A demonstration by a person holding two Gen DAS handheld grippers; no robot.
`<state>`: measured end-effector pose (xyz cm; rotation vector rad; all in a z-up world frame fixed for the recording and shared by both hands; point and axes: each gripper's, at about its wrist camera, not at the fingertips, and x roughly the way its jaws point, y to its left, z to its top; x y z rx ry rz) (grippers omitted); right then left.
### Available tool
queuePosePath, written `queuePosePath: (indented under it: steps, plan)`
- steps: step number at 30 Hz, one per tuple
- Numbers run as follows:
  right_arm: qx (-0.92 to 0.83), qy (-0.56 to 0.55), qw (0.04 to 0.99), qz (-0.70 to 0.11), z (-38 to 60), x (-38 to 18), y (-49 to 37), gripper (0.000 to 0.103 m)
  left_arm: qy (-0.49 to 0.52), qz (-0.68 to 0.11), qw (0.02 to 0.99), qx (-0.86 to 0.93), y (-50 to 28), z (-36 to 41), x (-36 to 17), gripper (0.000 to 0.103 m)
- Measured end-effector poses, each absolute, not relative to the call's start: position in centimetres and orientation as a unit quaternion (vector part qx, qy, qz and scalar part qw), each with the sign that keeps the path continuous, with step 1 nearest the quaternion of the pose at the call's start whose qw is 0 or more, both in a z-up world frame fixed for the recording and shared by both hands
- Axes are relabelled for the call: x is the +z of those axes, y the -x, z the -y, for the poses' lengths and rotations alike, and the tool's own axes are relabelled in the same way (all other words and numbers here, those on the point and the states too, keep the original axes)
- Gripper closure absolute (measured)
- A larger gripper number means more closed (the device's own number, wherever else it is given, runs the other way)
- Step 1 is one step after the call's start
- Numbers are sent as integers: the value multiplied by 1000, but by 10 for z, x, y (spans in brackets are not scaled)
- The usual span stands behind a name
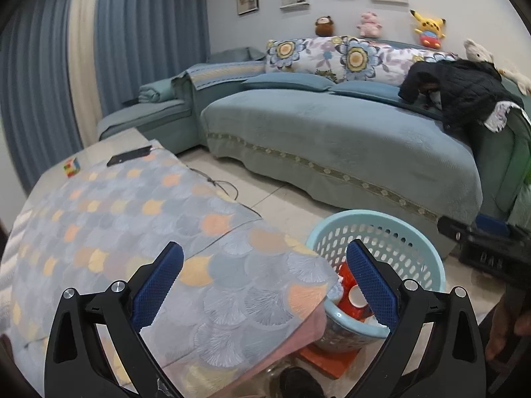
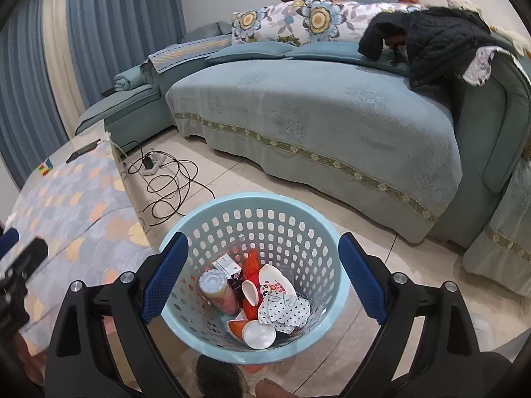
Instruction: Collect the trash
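Blue sofa [image 1: 332, 139] w/ black jacket [image 1: 464, 93] (draped), phone [image 1: 128, 156] on tablecloth [image 1: 132, 232].

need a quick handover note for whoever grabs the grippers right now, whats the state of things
Left gripper: open, holding nothing, above the corner of the patterned table cover.
Right gripper: open, holding nothing, right above the blue basket.
The basket stands on the floor beside the table and already holds trash: red and white paper cups, a can, a small carton and a dotted wrapper.
Left on the table: only a puzzle cube and a phone, neither looks like trash.
No loose trash shows in either view; check out-of-view areas before finishing.
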<state>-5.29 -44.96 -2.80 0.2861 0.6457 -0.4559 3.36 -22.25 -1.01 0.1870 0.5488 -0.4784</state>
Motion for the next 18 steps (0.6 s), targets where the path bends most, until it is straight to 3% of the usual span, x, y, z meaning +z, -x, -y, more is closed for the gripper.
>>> queuePosePath:
  steps: [18]
  plan:
    - [-225,-98,926,-288,430,-24,53,8,-88,-279,929,-225,-38,218,-12,8]
